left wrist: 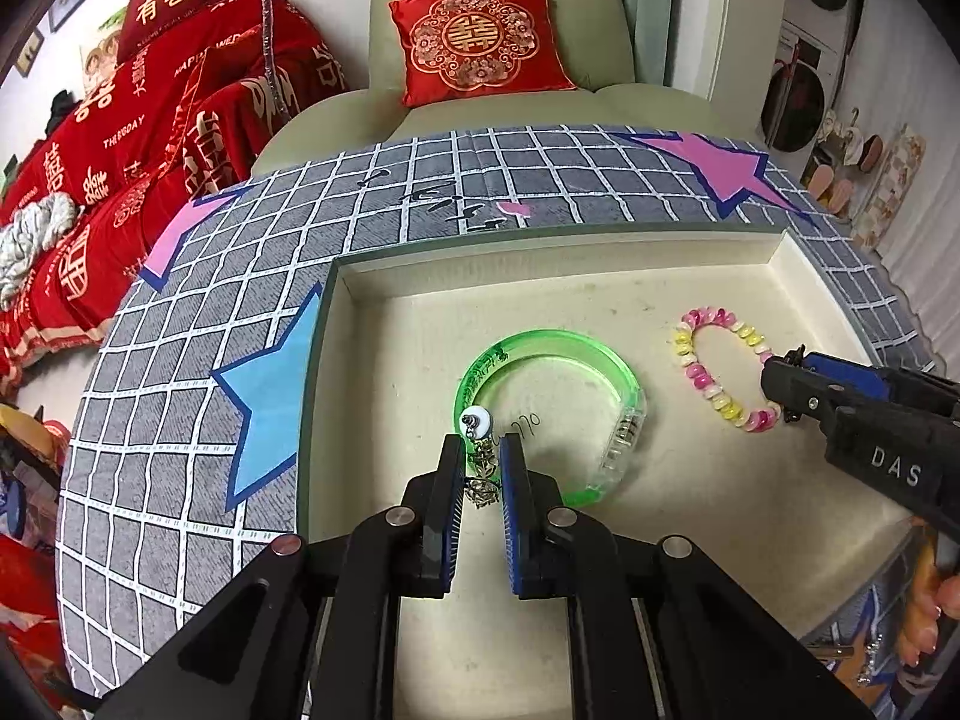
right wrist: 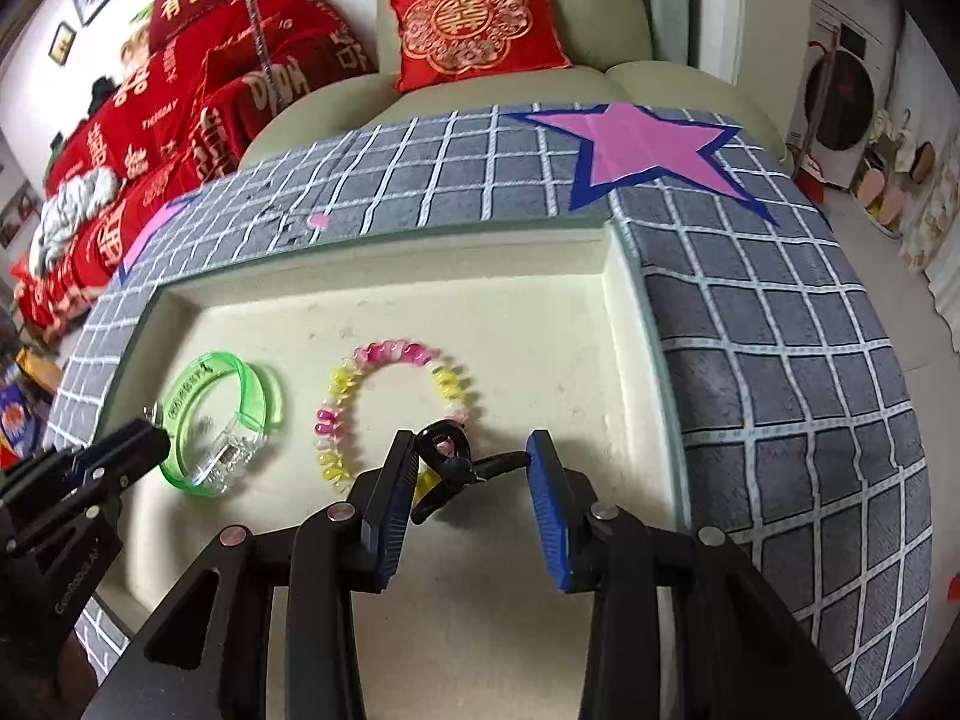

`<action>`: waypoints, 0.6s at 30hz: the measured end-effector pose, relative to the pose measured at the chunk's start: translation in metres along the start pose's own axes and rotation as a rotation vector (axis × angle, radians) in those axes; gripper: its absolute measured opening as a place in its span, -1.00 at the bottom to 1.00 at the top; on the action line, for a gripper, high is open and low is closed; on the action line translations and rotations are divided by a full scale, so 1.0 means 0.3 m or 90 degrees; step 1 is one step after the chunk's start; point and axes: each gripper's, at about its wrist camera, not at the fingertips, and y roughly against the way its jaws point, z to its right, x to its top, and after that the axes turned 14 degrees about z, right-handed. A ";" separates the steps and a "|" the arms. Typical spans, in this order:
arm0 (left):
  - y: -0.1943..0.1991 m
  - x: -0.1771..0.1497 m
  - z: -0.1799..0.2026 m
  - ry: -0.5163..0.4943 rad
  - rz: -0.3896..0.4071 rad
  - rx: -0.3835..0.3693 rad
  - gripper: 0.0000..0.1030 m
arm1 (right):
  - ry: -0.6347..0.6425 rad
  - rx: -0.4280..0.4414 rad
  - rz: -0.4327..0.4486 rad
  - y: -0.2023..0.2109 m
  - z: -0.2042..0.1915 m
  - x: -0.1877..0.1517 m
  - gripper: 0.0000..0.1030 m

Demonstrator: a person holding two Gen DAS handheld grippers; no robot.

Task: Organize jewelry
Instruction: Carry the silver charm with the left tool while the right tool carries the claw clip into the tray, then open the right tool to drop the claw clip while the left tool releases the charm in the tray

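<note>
A cream tray (left wrist: 600, 276) holds a green translucent bangle (left wrist: 576, 342) and a pink-and-yellow bead bracelet (left wrist: 720, 399). My left gripper (left wrist: 483, 450) is shut on a dangling earring (left wrist: 483, 474) with a white round top, just over the bangle's near left side. My right gripper (right wrist: 471, 456) is shut on a black hair clip (right wrist: 450, 462), held by its ends, just above the near side of the bead bracelet (right wrist: 384, 360). The bangle (right wrist: 240, 384) lies left of it. The right gripper also shows in the left wrist view (left wrist: 786, 387).
The tray (right wrist: 624, 312) sits on a grey checked cloth with pink and blue stars (right wrist: 636, 144). A green armchair with a red cushion (left wrist: 480, 42) stands behind. Red bedding (left wrist: 150, 120) lies at the left. A hand (left wrist: 942, 606) shows at the right edge.
</note>
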 end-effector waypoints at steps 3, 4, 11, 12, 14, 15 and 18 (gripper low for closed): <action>-0.003 0.002 0.005 -0.009 -0.003 0.012 -0.61 | 0.008 -0.005 0.003 0.000 -0.010 -0.005 -0.19; -0.004 0.003 0.008 -0.012 -0.005 0.015 -0.61 | 0.008 -0.005 0.001 0.000 -0.011 -0.005 -0.18; 0.010 0.010 -0.002 -0.004 -0.004 0.023 -0.61 | -0.017 0.018 0.007 0.021 -0.001 0.006 0.14; 0.015 0.014 -0.008 0.003 -0.003 0.022 -0.61 | -0.026 0.022 0.009 0.025 0.005 0.008 0.18; 0.021 0.020 -0.016 0.011 -0.001 0.021 -0.61 | -0.048 0.033 0.013 0.036 0.019 0.015 0.23; 0.027 0.025 -0.020 0.015 0.002 0.018 -0.61 | -0.059 0.039 0.015 0.045 0.027 0.019 0.25; 0.042 0.037 -0.024 0.024 0.008 0.009 -0.61 | -0.075 0.048 0.023 0.067 0.034 0.025 0.32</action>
